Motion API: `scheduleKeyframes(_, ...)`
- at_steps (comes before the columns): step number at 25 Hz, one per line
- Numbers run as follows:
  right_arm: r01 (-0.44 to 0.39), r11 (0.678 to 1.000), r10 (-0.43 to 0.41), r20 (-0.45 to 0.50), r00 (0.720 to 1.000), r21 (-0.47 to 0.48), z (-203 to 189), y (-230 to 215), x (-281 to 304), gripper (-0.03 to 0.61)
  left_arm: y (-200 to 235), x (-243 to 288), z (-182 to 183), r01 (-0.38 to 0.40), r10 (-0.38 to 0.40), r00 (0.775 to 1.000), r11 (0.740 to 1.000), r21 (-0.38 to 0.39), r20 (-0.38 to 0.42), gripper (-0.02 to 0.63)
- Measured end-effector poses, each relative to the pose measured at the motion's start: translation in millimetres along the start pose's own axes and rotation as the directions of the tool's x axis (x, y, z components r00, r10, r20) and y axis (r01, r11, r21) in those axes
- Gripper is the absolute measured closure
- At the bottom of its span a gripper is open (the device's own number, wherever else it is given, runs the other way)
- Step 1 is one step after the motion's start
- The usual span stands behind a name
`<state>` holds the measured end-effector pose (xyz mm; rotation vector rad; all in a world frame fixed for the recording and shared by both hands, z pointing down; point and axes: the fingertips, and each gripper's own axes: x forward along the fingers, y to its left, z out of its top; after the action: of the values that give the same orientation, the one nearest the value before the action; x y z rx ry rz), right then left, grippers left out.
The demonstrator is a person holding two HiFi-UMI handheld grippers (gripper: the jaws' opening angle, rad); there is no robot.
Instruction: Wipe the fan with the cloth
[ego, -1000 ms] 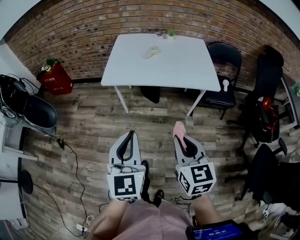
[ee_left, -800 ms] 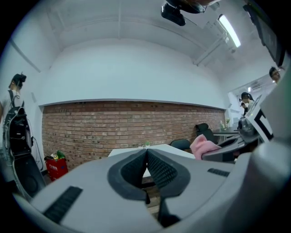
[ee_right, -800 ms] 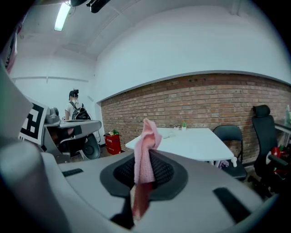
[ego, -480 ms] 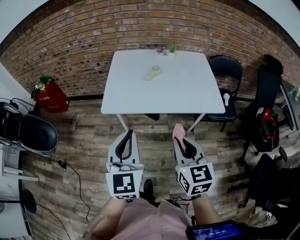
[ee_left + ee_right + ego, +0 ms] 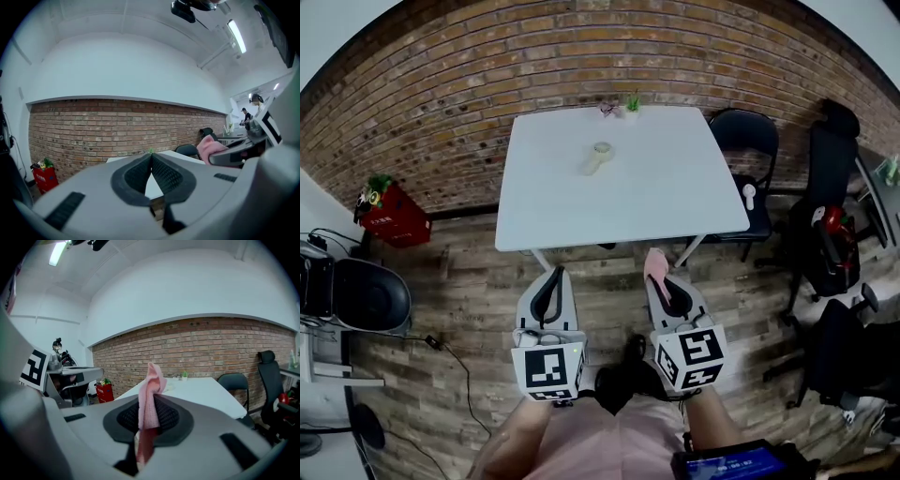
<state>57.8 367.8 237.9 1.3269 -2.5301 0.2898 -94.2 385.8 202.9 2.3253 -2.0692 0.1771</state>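
One black chair (image 5: 748, 131) beside table (image 5: 675, 187) bearing, seemingly, fan (image 5: 599, 157).

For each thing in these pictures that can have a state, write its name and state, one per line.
left gripper: shut, empty.
right gripper: shut on the pink cloth.
pink cloth: bunched, pinched upright between the jaws.
fan: lying flat on the white table, untouched.
black chair: unfolded, beside the table.
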Motion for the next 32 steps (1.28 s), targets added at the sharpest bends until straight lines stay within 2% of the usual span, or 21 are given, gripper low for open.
scheduleKeyframes(4,0.013,1.0,-0.013,-0.007,1.0,0.015,-0.5,-15.0,12.8,0.543,-5.0,20.3,-3.6,0.023,-0.023,1.0,1.0,0.005,-0.016,0.603)
scheduleKeyframes(9,0.013,1.0,-0.012,-0.02,1.0,0.028,-0.5,-37.9,41.4,0.543,-0.6,57.8,-13.5,0.015,-0.015,0.999,1.0,0.007,-0.045,0.603)
scheduleKeyframes(20,-0.042,0.996,0.048,-0.076,0.996,0.076,4.2,-110.6,138.9,0.543,3.2,172.8,-35.3,-0.002,0.007,0.988,0.999,0.032,-0.151,0.603)
scheduleKeyframes(28,-0.11,0.991,0.114,-0.058,0.992,0.075,33.1,-153.7,207.7,0.543,14.2,250.3,-15.7,-0.053,0.062,0.986,0.997,0.062,-0.153,0.603)
scheduleKeyframes(32,-0.145,0.988,0.147,-0.025,0.989,0.058,60.2,-164.3,232.9,0.543,19.4,276.1,6.9,-0.068,0.077,0.989,0.995,0.073,-0.128,0.602)
